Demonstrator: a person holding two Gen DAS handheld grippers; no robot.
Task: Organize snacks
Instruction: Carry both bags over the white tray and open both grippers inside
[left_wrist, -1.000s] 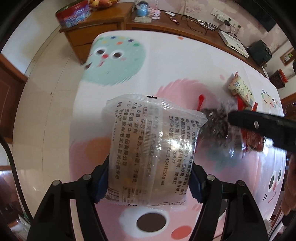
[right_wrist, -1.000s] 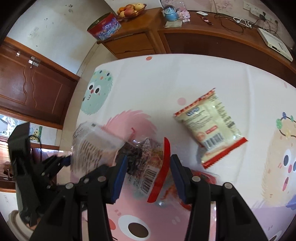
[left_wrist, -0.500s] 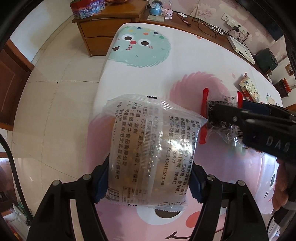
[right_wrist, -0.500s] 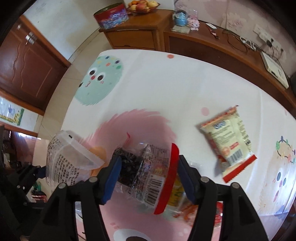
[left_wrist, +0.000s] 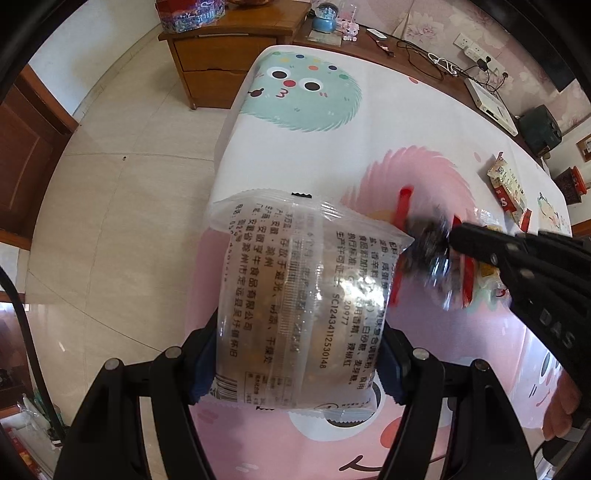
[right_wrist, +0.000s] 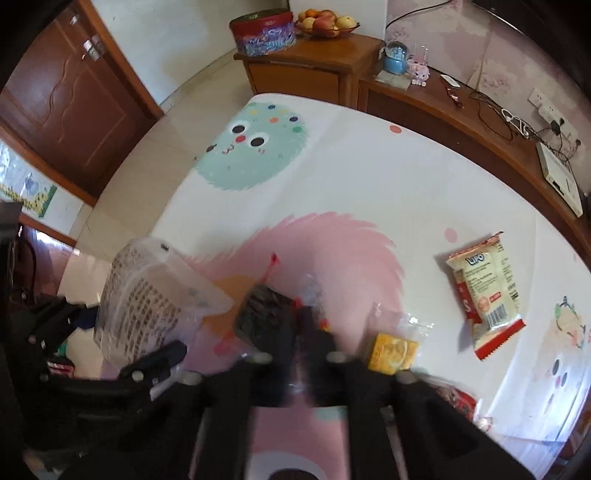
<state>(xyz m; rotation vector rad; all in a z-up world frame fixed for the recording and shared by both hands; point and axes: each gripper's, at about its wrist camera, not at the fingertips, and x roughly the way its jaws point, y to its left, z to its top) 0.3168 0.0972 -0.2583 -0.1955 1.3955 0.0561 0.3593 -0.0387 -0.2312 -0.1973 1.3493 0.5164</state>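
Left hand-held gripper (left_wrist: 295, 363) clamps the clear printed-film snack bag (left_wrist: 299, 295) above the counter (left_wrist: 406, 122); right hand-held gripper (right_wrist: 306, 332), jaws just closed, pinches the dark red-edged crinkly packet (right_wrist: 266, 314) thinly; slick film may slip free.

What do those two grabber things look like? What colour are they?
Both are black plastic. The left gripper has two angled fingers dotted with round silver bolts, and dark blue pads on the insides. The right gripper is a long black beak with silver screws and raised letters moulded on its side. A black cable runs past the far left edge of the left wrist view.
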